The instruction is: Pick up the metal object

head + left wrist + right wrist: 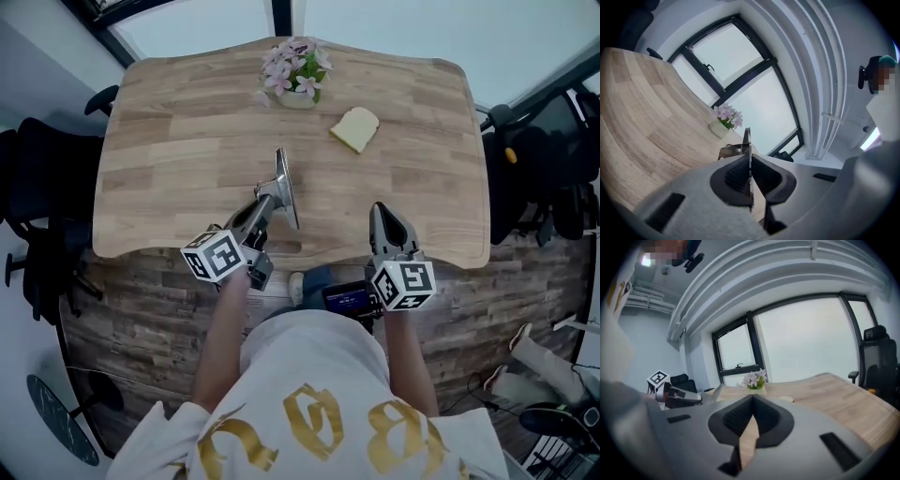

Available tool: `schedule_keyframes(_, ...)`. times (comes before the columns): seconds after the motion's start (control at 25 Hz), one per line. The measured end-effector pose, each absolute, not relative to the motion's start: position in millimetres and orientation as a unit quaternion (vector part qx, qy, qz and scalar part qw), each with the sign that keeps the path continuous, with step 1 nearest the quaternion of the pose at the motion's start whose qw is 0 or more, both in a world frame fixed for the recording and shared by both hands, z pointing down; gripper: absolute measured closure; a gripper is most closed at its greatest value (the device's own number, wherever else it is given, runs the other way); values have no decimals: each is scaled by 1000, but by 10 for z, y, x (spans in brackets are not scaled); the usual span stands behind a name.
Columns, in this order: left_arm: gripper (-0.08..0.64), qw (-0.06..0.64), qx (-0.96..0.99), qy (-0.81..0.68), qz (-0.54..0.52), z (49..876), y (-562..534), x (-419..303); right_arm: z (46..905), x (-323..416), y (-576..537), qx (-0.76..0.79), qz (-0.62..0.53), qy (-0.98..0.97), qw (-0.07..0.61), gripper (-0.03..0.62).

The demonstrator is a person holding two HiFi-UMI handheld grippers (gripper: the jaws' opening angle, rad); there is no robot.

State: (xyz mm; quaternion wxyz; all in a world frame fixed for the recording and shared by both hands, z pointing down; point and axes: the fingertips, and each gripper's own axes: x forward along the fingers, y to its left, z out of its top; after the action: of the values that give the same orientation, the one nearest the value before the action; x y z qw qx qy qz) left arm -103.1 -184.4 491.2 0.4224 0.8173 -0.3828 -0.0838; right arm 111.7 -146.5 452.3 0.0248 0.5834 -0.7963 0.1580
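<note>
The metal object [284, 184], a flat shiny blade on a short handle, is lifted above the wooden table [178, 150] near its front edge. My left gripper [271, 196] is shut on it; in the left gripper view the blade [747, 140] stands edge-on, pinched between the pads of that gripper [749, 164]. To its right, my right gripper [385, 219] hovers over the table's front edge. In the right gripper view this gripper [752, 405] is shut with nothing between its jaws.
A small pot of pink flowers [296, 73] stands at the table's far edge, with a pale yellow wedge [355, 128] to its right. Black office chairs [37, 187] flank the table on both sides. The person's torso fills the near foreground.
</note>
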Motion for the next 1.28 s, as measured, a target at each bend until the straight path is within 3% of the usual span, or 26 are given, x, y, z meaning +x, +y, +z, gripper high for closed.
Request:
schedule_keyframes(0.44,540,385,841,-348,-154,4254,-1645,-1040,4083,979,-1516,597,118,-793,-27,581)
schedule_keyframes(1.28,540,386,840,-320,-206,4135,-1507,-911,3981,1142,-1274,613,81,-786,9,583)
